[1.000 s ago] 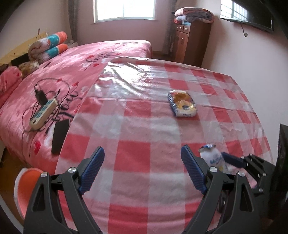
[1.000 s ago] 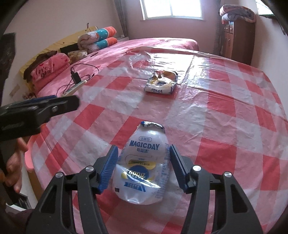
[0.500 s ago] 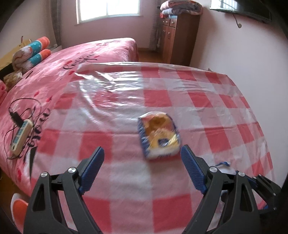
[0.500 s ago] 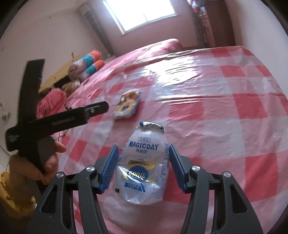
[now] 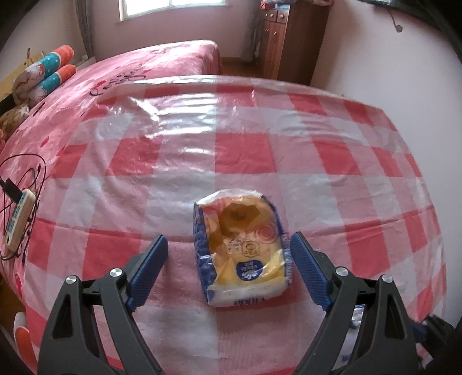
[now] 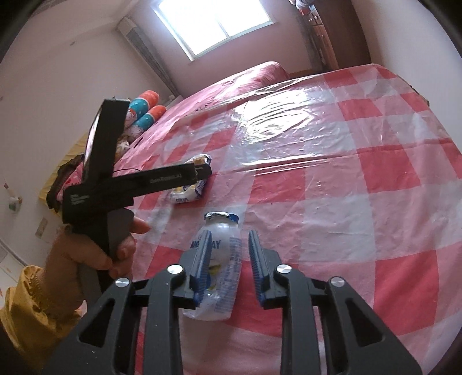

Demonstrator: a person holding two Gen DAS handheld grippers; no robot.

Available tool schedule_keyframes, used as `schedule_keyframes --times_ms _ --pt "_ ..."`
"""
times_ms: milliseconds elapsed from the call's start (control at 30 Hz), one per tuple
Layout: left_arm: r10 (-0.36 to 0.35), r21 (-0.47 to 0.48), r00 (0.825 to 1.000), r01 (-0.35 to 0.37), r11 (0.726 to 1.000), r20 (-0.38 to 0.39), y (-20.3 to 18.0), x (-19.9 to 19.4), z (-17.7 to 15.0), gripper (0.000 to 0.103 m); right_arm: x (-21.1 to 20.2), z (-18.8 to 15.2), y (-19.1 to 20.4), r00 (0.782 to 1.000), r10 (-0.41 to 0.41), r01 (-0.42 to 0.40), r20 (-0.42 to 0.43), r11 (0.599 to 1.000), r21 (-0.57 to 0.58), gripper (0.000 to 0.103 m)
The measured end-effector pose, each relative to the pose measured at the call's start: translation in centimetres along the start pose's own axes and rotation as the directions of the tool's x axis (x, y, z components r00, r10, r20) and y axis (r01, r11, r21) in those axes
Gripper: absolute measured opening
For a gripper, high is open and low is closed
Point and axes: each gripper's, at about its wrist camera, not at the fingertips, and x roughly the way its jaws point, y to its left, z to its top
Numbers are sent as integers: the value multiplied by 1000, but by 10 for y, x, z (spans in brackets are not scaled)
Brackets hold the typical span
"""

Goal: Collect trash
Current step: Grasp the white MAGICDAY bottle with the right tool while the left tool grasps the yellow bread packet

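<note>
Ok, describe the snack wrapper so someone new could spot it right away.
On the red and white checked plastic sheet spread over the pink bed, look between the open left gripper. The wrapper is a flat yellow packet with blue edges, unlike the white MAGICDAY bottle.

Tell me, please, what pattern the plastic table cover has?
Red-and-white checks on the table cover, clearest in the left wrist view.

A home bedroom. A bed (image 5: 161, 66) with a pink printed cover fills the far left, rolled blankets (image 5: 49, 69) piled at its head. A wooden dresser (image 5: 286, 37) stands against the far wall, right of a curtained window (image 5: 170, 5). The near red-checked plastic cloth (image 5: 260, 150) looks domestic too.
</note>
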Motion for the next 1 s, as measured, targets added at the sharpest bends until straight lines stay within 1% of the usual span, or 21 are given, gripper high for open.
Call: schedule_keyframes --times_ms 67,100,133,167,200,233,333,533,600,700,833,933,967,1000 --pt "25 23 1000 -25 999 11 -5 0 -1 84 -1 0 2 1000 3 -3 0 1000 -7 61" --pt "31 28 999 -31 999 16 -5 0 -2 81 -1 -1 3 1000 0 0 -1 1000 -15 63" --pt "31 28 999 -32 999 23 -5 -1 -2 75 -1 -1 5 1000 -7 7 -4 1000 -27 64" --pt "34 24 999 -35 999 32 -5 -2 -3 71 1 -2 9 1000 -18 17 -10 999 -44 65" --pt "35 22 999 -36 999 37 -4 -3 -3 64 4 -3 13 1000 -27 27 -15 998 -60 65" --pt "35 21 999 -35 999 42 -4 -5 -3 60 6 -4 16 999 -39 37 -20 997 -74 65" --pt "34 11 998 -34 999 45 -1 -6 -4 53 15 -7 24 996 -76 71 -41 991 -115 66" --pt "8 -15 999 -8 1000 50 7 -14 -6 45 26 -12 42 985 -165 152 -44 966 -211 73" --pt "0 -34 999 1 999 52 14 -18 -8 43 28 -13 45 982 -184 169 -45 959 -229 74" --pt "-4 -58 998 7 998 56 23 -22 -13 43 30 -14 46 981 -189 173 -46 957 -232 74" --pt "-16 -81 998 21 996 63 38 -31 -25 42 34 -14 48 974 -221 201 -47 943 -265 73" --pt "-25 -92 998 31 995 66 46 -38 -34 42 37 -12 49 972 -230 209 -46 939 -273 70" --pt "-30 -96 997 37 995 68 49 -41 -37 42 37 -12 48 972 -228 208 -46 939 -273 67" --pt "-34 -97 997 41 994 71 51 -44 -40 42 37 -11 47 974 -222 201 -47 941 -272 61"
